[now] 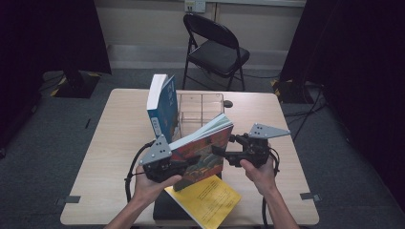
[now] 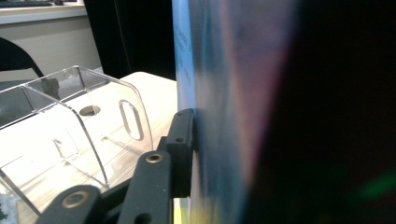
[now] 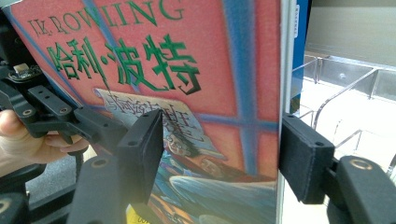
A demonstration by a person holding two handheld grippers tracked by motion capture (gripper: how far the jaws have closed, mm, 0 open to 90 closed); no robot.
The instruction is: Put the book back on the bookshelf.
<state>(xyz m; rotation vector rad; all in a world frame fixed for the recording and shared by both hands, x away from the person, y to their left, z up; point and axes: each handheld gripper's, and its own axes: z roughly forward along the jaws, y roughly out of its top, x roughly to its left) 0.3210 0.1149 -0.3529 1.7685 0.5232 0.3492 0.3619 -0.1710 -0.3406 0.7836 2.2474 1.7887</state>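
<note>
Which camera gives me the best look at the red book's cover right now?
The right gripper view: the red book faces that camera, title and cover art sharp, between the right claw's open jaws. The high view shows it tilted and small, held by the left claw. The left gripper view gives a blurred, close-up surface.

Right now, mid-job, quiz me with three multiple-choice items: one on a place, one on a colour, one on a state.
1. Where does the blue book stand?
A. On the chair
B. Against the clear rack's left side
C. On the floor
2. What colour is the booklet at the table's near edge?
A. Yellow
B. White
C. Green
3. What are the right tongs doing?
A. Hanging off the table
B. Gripping the booklet
C. Open around the red book

B: it stands upright beside the rack.
A: its cover is plainly yellow.
C: the jaws stand on either side of the red book with gaps.
</note>
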